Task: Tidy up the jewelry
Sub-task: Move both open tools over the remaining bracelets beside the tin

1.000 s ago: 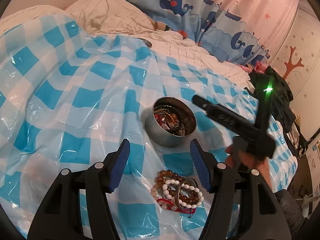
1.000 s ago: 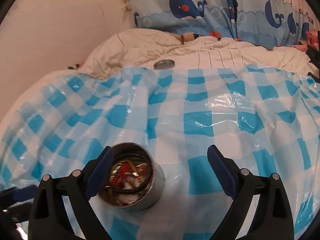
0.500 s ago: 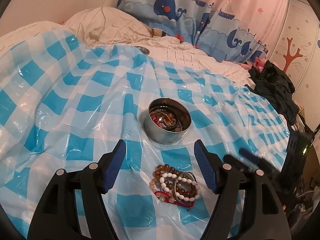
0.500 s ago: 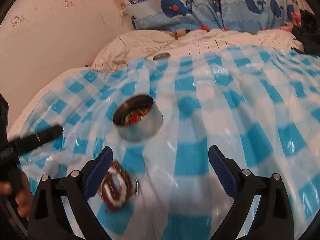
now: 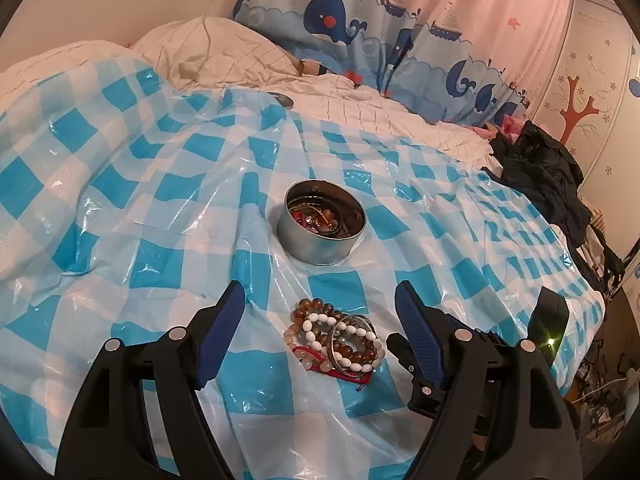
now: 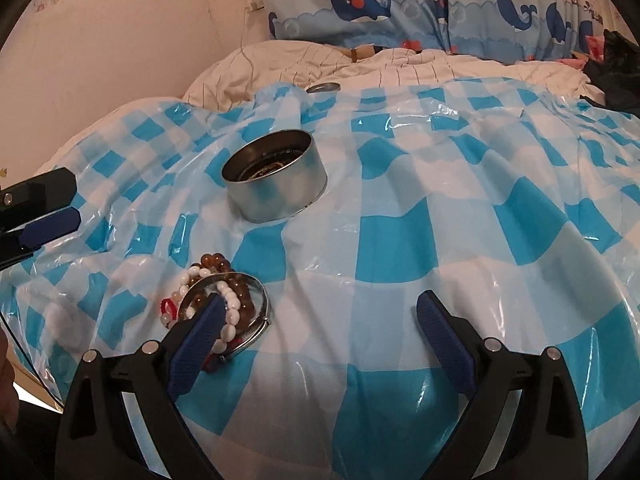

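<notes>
A round metal tin [image 5: 324, 240] [image 6: 276, 196] with bracelets inside stands on the blue-checked plastic sheet [image 5: 120, 208]. Nearer to me lies a pile of bead bracelets [image 5: 340, 340] [image 6: 236, 300]: white, amber and red ones, with a silver bangle. My left gripper [image 5: 320, 320] hovers just short of the pile; its jaws are opening and nothing is pressed between them. My right gripper [image 6: 320, 316] is open and empty, to the right of the pile, with its left finger overlapping the beads in view. The left gripper's finger [image 6: 48, 220] shows at the left edge.
A small round lid [image 5: 284, 100] [image 6: 324, 88] lies at the sheet's far edge on the white quilt [image 5: 224, 52]. Dark clothing [image 5: 540, 176] is heaped at the right. A whale-print curtain [image 6: 400, 4] hangs behind the bed. The sheet is wrinkled and slopes off on all sides.
My right gripper drew back from over the tin and sank, and the bracelet pile came into its view. My left gripper's jaws spread wider and it backed off a little.
</notes>
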The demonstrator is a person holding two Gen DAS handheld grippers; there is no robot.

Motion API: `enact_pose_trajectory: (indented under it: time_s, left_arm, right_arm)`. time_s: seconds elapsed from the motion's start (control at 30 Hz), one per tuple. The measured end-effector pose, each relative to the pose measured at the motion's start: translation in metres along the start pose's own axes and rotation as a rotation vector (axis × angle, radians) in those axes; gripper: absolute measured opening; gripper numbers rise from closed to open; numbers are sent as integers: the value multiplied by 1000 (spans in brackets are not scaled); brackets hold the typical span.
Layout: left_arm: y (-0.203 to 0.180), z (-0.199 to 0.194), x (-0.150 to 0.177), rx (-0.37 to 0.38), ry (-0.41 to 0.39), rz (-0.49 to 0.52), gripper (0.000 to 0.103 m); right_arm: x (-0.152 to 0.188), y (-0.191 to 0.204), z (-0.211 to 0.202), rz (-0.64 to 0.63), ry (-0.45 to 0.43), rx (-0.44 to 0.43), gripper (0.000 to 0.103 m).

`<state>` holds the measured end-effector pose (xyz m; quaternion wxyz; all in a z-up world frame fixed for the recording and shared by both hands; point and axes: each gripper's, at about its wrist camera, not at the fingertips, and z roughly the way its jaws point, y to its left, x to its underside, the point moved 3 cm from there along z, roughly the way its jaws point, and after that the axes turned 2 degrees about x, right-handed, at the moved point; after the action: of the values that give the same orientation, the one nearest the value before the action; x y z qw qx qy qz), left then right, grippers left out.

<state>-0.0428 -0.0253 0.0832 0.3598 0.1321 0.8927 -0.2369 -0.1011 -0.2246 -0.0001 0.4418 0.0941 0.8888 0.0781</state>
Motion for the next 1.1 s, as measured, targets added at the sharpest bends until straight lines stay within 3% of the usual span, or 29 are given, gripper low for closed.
enact_pose_trajectory:
  time_s: [1.1]
  left_arm:
    - [-4, 24, 4, -24, 45, 34, 76]
  right_arm:
    - [1, -4, 4, 31, 9, -11, 95]
